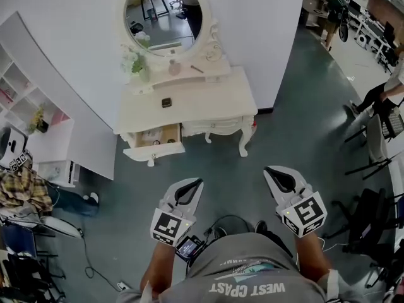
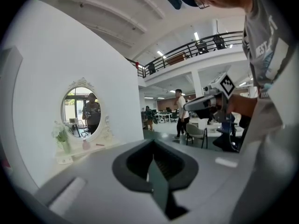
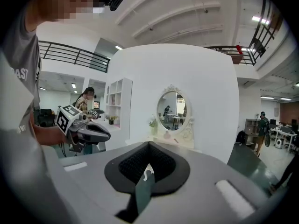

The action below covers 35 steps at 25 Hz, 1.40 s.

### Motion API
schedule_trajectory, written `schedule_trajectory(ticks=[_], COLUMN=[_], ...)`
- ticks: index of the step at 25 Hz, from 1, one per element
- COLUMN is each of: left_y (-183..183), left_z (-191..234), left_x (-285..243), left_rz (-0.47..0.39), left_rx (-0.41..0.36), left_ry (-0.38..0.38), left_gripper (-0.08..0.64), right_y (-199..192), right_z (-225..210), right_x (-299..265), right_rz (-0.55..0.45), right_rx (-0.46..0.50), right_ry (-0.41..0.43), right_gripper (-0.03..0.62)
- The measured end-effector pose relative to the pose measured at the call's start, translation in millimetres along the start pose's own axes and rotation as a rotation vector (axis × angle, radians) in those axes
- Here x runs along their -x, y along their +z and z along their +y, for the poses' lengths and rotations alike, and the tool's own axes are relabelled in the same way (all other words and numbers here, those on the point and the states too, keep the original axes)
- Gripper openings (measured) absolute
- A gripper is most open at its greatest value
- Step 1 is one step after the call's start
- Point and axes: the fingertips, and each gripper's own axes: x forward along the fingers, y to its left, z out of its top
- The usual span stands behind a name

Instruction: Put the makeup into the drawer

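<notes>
My left tongs [image 1: 196, 183] are shut tight, tips together, nothing between them. My right tongs [image 1: 271, 170] are the same: jaws meet at the tip, empty. I hold both out over the grey floor [image 1: 208, 169], touching nothing, well apart from the white dressing table [image 1: 214, 103].

The makeup is on that table. A small dark compact [image 1: 166, 102] lies on the tabletop. A pink bottle [image 1: 174, 67] and a thin stick [image 1: 197, 69] are on the raised shelf under the oval mirror [image 1: 165, 14], with a green plant [image 1: 135, 63] at the shelf's left end. The drawer [image 1: 153, 149] on the table's left side is pulled out (open already).

There are small bits inside the drawer, too tiny to name. The stick may be a pencil or a lipstick, I can't tell. In both gripper views the tongs' own body fills the lower half and hides the drawer; only the mirror and shelf show. The head view cuts my forearms off at its bottom edge.
</notes>
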Motion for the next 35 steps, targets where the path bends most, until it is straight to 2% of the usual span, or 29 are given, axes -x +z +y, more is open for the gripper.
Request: schedule_trajectory(ticks=[7, 10, 14, 25, 31, 35], left_y=[-8.8, -12.5, -19.8, -2.9, 18.6, 26.0], left_z=[12.5, 20.8, 32.8, 56.4, 64.6, 67.9], left_x=[0.2, -7.1, -22.3, -100.9, -139.1, -157.9], left_rz=[0.000, 0.000, 0.027, 0.071, 0.088, 0.109], left_rx=[0.005, 0.016, 0.027, 0.040, 0.038, 0.032], left_ry=[-0.010, 0.000, 0.034, 0.138, 0.224, 0.284], left_gripper=[0.003, 0.003, 0.003, 0.003, 0.003, 0.002], right_y=[0.7, 1.0, -2.6, -9.8, 5.1, 0.7], right_z=[7.1, -1.7, -22.3, -111.3, -162.8, -187.6], right_x=[-17.0, -28.4, -51.7, -110.8, -137.0, -150.6], right_rz=[-0.005, -0.022, -0.036, -0.027, -0.064, -0.080], right_rx=[-0.043, -0.082, -0.088, -0.082, -0.075, -0.076], right_ry=[0.020, 0.036, 0.052, 0.146, 0.217, 0.274], right_gripper=[0.000, 0.002, 0.002, 0.002, 0.002, 0.002])
